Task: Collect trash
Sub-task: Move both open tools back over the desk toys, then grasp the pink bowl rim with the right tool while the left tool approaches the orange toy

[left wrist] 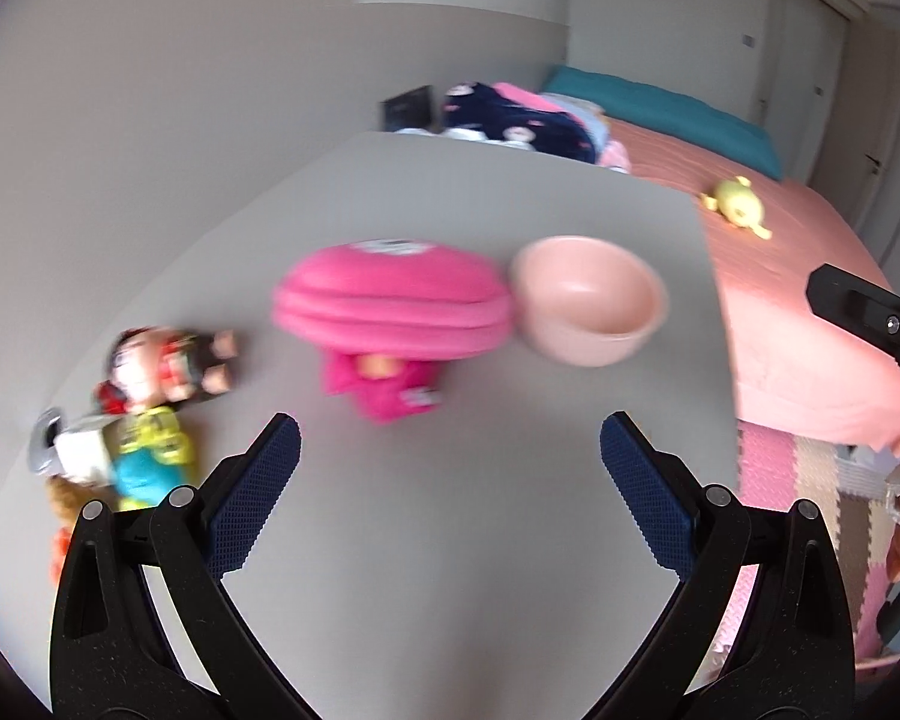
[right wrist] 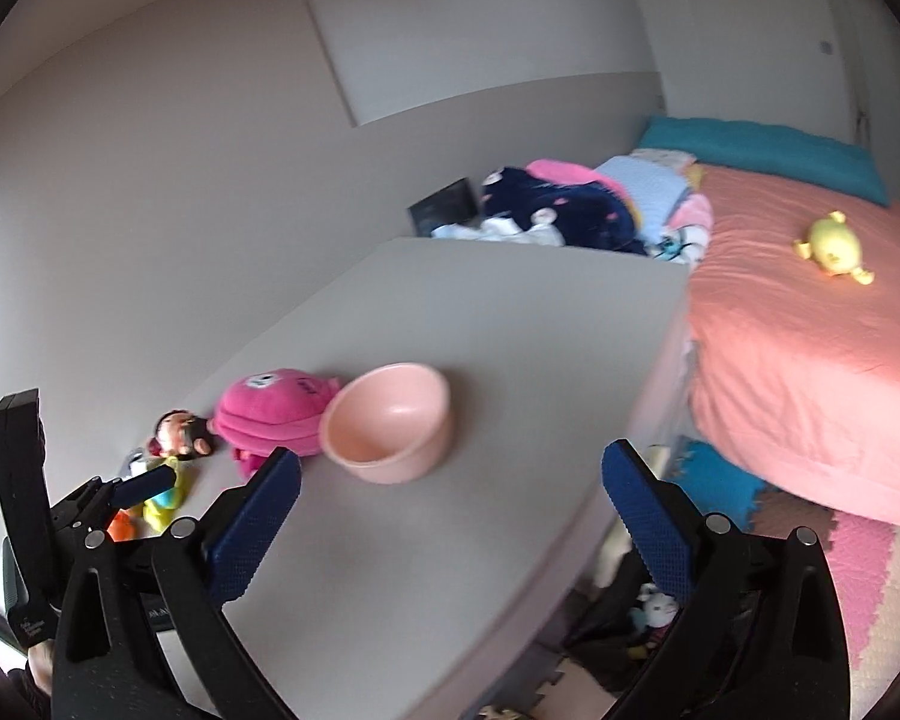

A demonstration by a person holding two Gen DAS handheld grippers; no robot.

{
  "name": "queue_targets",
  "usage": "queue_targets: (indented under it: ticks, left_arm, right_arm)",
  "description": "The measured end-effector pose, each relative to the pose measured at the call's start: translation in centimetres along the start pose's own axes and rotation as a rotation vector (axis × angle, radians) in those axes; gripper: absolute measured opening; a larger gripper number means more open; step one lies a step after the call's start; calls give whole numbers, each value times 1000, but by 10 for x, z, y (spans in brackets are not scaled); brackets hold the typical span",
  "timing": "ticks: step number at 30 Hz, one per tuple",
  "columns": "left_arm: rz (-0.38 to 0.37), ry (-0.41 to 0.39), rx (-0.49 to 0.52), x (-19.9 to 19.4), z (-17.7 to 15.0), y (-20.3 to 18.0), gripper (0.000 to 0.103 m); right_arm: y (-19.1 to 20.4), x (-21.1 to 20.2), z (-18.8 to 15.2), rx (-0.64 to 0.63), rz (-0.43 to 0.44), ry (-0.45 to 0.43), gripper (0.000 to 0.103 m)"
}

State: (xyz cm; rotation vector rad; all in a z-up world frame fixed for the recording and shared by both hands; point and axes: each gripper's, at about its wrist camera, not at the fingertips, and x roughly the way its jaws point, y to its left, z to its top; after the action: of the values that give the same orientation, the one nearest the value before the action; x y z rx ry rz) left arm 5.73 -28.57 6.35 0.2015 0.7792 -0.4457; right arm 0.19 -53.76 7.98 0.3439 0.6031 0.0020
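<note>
A pale pink bowl (left wrist: 591,300) stands on the grey table (left wrist: 450,510), touching a bright pink plush toy (left wrist: 393,315) on its left. My left gripper (left wrist: 450,450) is open and empty, hovering over the table in front of both. In the right wrist view the bowl (right wrist: 390,423) and plush (right wrist: 276,408) lie ahead to the left. My right gripper (right wrist: 450,480) is open and empty above the table's right part. The left gripper shows at that view's left edge (right wrist: 132,489). No clear piece of trash shows.
A small doll (left wrist: 168,369) and several colourful toys (left wrist: 132,462) lie at the table's left edge. A bed with a salmon cover (right wrist: 810,360) and a yellow plush (right wrist: 834,249) stands right of the table. Clothes (right wrist: 570,204) are piled behind. Foam floor mats (right wrist: 858,588) lie below.
</note>
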Motion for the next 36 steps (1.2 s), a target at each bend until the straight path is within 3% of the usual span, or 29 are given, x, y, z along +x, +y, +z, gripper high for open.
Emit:
queue_targets:
  ticks: [5, 9, 11, 15, 20, 25, 32, 36]
  left_arm:
    - [67, 1, -44, -14, -13, 48, 97]
    - [138, 4, -83, -27, -25, 89, 97]
    - [159, 10, -116, -30, -31, 106, 97]
    - [203, 34, -188, -34, -43, 140, 97]
    - [215, 59, -305, -37, -64, 177, 97]
    - [200, 86, -400, -26, -82, 198, 97]
    - [227, 117, -400, -13, -92, 199, 97]
    - [257, 113, -399, -13, -98, 201, 84]
  right_arm:
    - [16, 25, 3, 5, 3, 38, 100]
    - [24, 51, 7, -7, -44, 82, 98]
    - [27, 67, 8, -11, -72, 114, 93]
    - [30, 95, 9, -3, -126, 170, 68]
    - [28, 115, 3, 5, -178, 212, 60]
    - [29, 127, -6, -21, -202, 249, 40]
    - [34, 124, -10, -43, -210, 230, 16]
    - [34, 117, -10, -28, -175, 218, 13]
